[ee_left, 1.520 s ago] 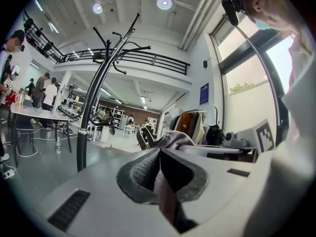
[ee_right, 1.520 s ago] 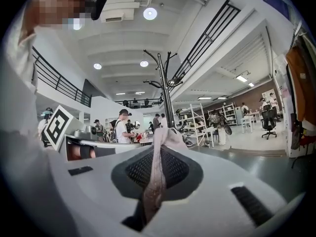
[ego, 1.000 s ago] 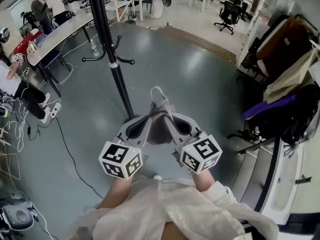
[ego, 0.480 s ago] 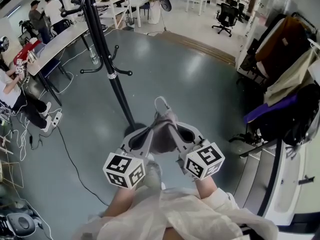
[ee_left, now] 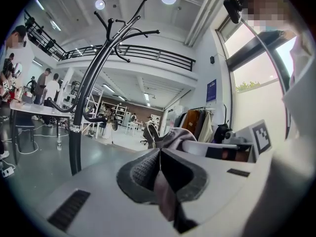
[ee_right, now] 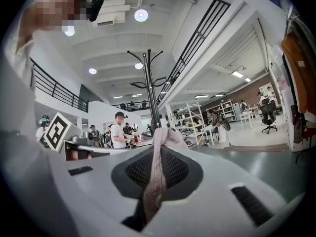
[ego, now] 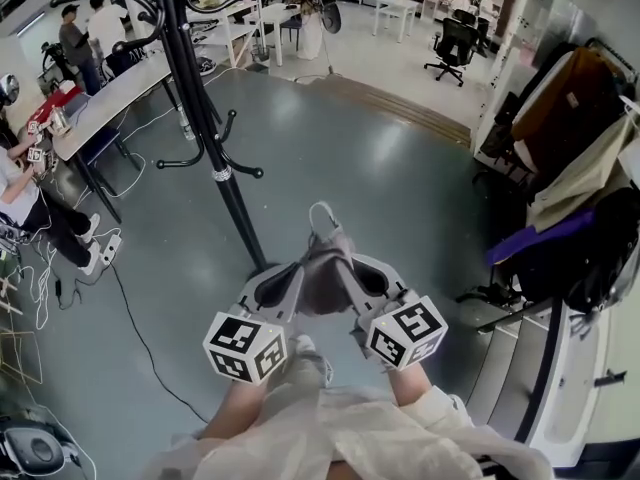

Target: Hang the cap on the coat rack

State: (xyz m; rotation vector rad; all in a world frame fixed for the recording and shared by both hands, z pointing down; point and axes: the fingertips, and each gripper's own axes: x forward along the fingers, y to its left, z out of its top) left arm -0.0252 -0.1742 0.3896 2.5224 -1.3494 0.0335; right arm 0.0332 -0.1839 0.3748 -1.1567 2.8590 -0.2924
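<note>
A grey-mauve cap [ego: 325,260] with a pale strap loop hangs between my two grippers, low in the middle of the head view. The left gripper [ego: 300,273] is shut on the cap's left edge, and its fabric [ee_left: 165,194] shows pinched between the dark pads. On the cap's right edge the right gripper [ego: 346,268] is shut, with a strip of cloth [ee_right: 157,179] running through its jaws. The black coat rack [ego: 213,128] stands ahead to the left, its curved hooks [ee_left: 129,29] high above; its pole [ee_right: 150,95] also rises beyond the cap.
Long tables [ego: 105,93] with people stand at the left, and cables [ego: 130,288] trail over the grey floor there. A garment rail with hanging clothes [ego: 575,158] and white units fills the right side. An office chair [ego: 455,30] is far back.
Both grippers kept hold of the cap and sit a little lower in the picture. The rack has shifted up and left, with more of its upper hooks showing.
</note>
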